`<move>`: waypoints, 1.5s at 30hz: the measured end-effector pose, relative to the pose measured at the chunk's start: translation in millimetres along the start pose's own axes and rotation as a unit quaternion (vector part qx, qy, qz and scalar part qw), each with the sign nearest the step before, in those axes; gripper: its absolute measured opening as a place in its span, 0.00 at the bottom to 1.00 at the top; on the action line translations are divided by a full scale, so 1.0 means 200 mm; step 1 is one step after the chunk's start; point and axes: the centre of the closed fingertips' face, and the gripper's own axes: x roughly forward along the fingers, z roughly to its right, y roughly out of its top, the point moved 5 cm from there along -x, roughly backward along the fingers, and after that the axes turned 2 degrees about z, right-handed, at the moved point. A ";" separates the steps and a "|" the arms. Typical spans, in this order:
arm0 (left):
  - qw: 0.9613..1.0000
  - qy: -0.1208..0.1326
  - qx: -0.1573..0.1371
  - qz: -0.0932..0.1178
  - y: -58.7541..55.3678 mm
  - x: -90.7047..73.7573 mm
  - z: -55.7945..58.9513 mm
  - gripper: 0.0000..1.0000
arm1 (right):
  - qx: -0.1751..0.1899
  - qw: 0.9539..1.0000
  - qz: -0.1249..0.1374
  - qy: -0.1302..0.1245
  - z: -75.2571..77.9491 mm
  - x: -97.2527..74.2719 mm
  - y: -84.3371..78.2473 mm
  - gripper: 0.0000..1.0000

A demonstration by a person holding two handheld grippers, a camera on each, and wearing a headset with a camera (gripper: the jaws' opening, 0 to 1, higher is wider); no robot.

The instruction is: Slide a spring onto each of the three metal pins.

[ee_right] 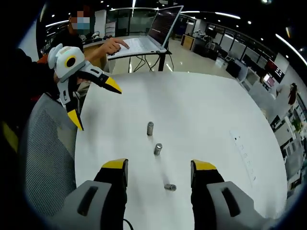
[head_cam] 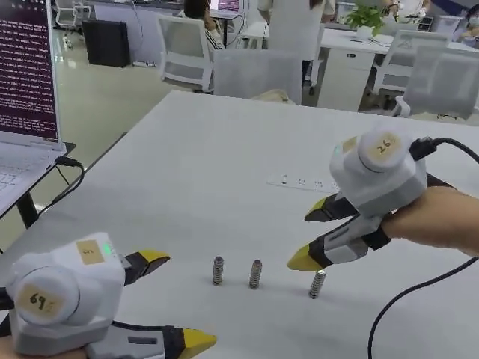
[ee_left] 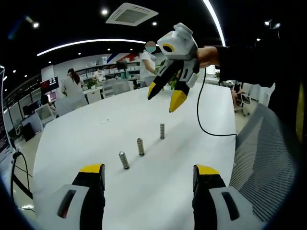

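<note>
White table (head_cam: 224, 164) carries three pins (head_cam: 255, 274) in a row, each seemingly wearing its spring (head_cam: 218, 271). Empty, jaws wide, the left hand-held gripper (head_cam: 182, 299) and right hand-held gripper (head_cam: 305, 239) hover near. One end pin (head_cam: 318, 283) leans slightly: I'd check its seating from directly above, without nudging neighbours.

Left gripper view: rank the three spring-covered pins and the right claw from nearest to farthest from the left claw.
1. near pin: closest to the left claw, a little left of centre.
2. middle pin: next in the row, just beyond.
3. far pin: end of the row, further right.
4. right claw: held in the air past the far pin.
</note>
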 end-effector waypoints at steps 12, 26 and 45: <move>1.000 -0.003 -0.007 0.008 0.02 0.01 0.02 0.72 | 0.082 0.994 0.053 -0.043 -0.04 -0.12 -0.25 0.50; 0.999 0.001 -0.031 0.021 0.02 0.02 0.04 0.73 | 0.145 0.973 0.128 -0.121 -0.05 -0.20 -0.44 0.50; 0.995 0.018 -0.090 0.042 -0.03 0.04 -0.01 0.75 | 0.189 0.957 0.162 -0.147 -0.11 -0.11 -0.61 0.54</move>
